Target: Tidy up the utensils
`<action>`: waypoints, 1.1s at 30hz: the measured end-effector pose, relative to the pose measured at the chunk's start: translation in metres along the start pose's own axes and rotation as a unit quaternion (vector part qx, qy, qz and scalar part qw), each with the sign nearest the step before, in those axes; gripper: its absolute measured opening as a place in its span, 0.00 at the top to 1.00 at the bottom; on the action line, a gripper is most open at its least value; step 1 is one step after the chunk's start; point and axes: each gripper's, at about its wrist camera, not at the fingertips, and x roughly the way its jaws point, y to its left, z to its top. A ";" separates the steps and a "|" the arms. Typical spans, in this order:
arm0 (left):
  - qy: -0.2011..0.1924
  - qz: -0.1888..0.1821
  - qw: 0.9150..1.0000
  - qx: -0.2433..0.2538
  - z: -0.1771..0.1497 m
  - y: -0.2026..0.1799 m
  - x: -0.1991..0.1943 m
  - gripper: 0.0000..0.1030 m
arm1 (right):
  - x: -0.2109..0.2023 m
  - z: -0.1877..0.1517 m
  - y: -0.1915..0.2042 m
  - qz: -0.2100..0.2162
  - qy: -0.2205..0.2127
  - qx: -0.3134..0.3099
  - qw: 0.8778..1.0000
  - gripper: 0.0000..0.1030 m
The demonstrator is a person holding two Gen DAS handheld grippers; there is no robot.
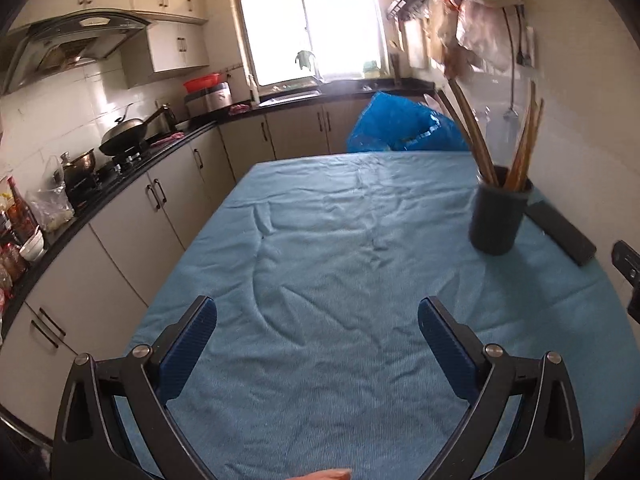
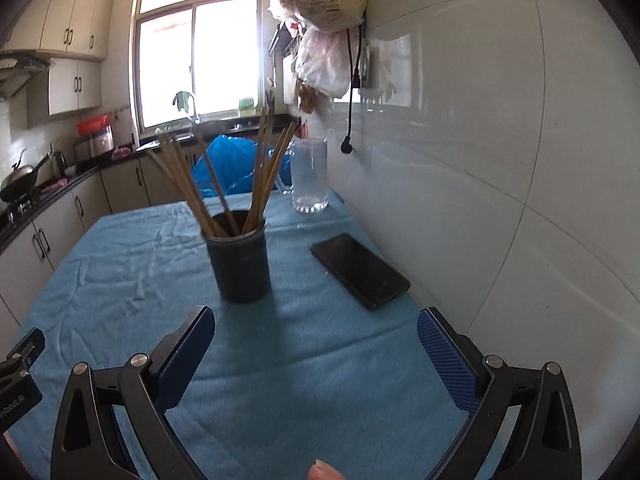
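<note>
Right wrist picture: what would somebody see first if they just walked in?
Probably the dark cup full of chopsticks, standing mid-table on the blue cloth. A black phone lies to its right by the wall, with a clear glass behind. Both grippers are open, holding nothing.

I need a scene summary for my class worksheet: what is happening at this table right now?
A person holds two open, empty grippers, left gripper and right gripper, above a blue cloth-covered table. The wooden chopsticks stand together in a dark cylindrical holder. Beside it lie a black phone and a clear glass.
</note>
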 end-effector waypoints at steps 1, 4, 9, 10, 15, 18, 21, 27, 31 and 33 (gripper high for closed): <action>0.005 -0.003 1.000 0.006 0.001 -0.002 0.001 0.03 | 0.000 -0.002 0.003 -0.002 0.005 -0.006 1.000 0.00; 0.003 -0.004 1.000 0.017 -0.001 -0.004 0.001 0.03 | 0.000 -0.004 0.006 -0.004 0.011 -0.011 1.000 0.00; 0.000 -0.007 1.000 0.013 -0.002 -0.003 0.001 0.03 | -0.002 -0.004 0.012 -0.008 0.008 -0.016 1.000 0.00; 0.001 -0.010 1.000 0.012 -0.002 -0.003 0.002 0.03 | -0.002 -0.004 0.013 -0.008 0.009 -0.017 1.000 0.00; 0.006 -0.012 1.000 0.009 -0.002 -0.002 0.004 0.03 | -0.001 -0.004 0.015 -0.010 0.010 -0.019 1.000 0.00; 0.008 -0.015 1.000 0.011 -0.003 -0.002 0.005 0.03 | 0.000 -0.004 0.016 -0.010 0.012 -0.019 1.000 0.00; 0.011 -0.016 1.000 0.012 -0.005 -0.003 0.006 0.03 | 0.001 -0.005 0.018 -0.011 0.014 -0.021 1.000 0.00; 0.014 -0.016 1.000 0.010 -0.007 -0.001 0.006 0.03 | 0.002 -0.007 0.020 -0.011 0.017 -0.025 0.999 0.00; 0.015 -0.017 1.000 0.009 -0.008 0.000 0.007 0.03 | 0.003 -0.009 0.022 -0.011 0.019 -0.026 0.999 0.00; 0.016 -0.017 1.000 0.008 -0.009 0.000 0.007 0.03 | 0.004 -0.010 0.023 -0.010 0.021 -0.029 0.999 0.00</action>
